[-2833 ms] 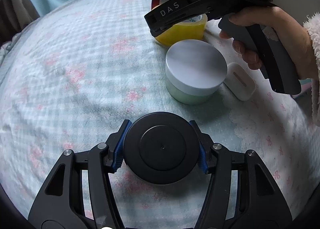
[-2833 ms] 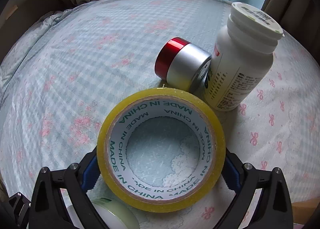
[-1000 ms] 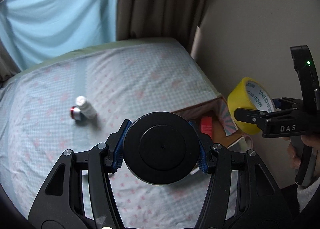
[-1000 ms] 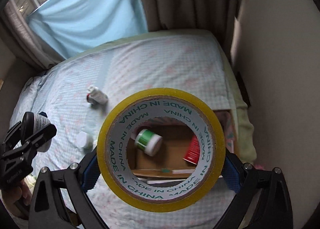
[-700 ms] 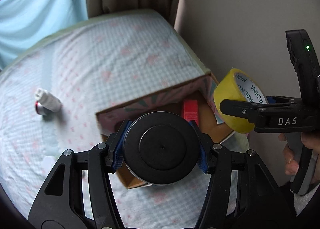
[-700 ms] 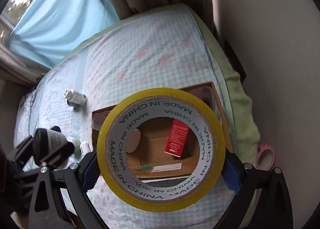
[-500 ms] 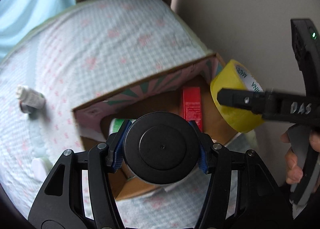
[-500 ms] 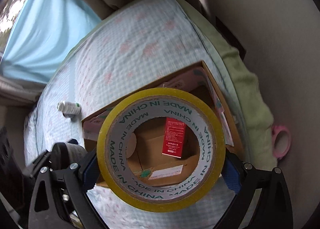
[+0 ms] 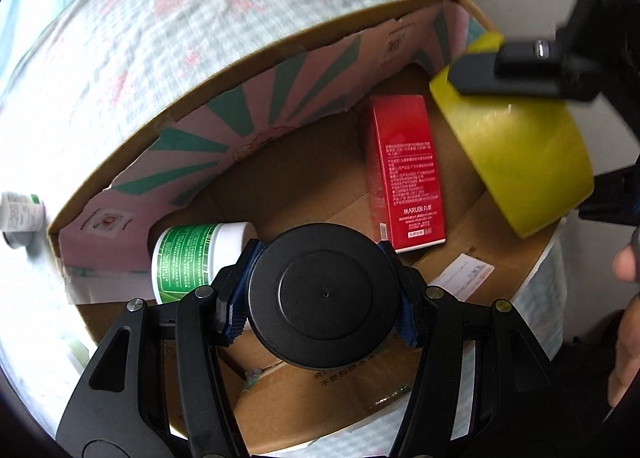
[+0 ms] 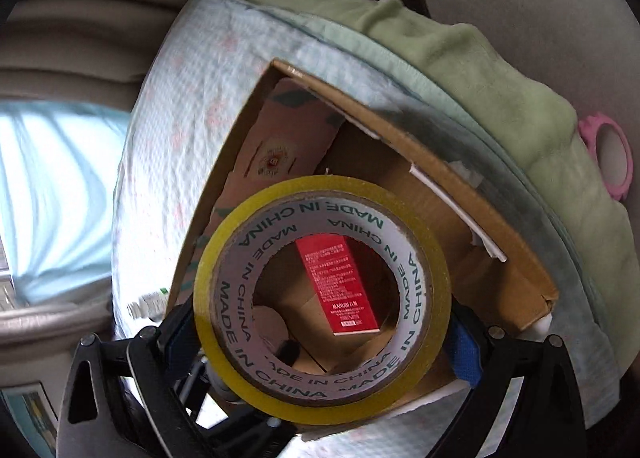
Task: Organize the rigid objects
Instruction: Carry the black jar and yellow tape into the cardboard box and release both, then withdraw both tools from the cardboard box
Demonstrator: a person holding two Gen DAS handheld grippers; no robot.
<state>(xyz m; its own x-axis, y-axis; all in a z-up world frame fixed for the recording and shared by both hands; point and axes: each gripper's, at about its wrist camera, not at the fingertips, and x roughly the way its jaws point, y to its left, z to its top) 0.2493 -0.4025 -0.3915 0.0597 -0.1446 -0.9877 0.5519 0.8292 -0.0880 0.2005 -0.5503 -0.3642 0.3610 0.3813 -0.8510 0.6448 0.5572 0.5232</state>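
Left wrist view: the left gripper (image 9: 323, 304) is clamped on a black round jar (image 9: 323, 301), its blue pads pressed against the jar's sides, and holds it above the open cardboard box (image 9: 256, 62) that serves as the collecting place. Inside the box, a green-labelled bottle (image 9: 192, 258) lies on its side near the patterned wall, and a red carton (image 9: 404, 174) lies flat on the floor toward the middle. The right gripper (image 9: 516, 70) reaches in over the box's far corner, gripping the yellow tape roll (image 9: 520, 162). A white bottle (image 9: 20, 214) lies outside the box on the bedspread (image 9: 160, 18).

Right wrist view: the right gripper (image 10: 322, 342) squeezes the tape roll (image 10: 322, 298) across its width, with the roll's hole facing the camera; through the hole the red carton (image 10: 340, 290) shows on the box floor. The roll likely hangs over the box (image 10: 460, 218) ready for release.
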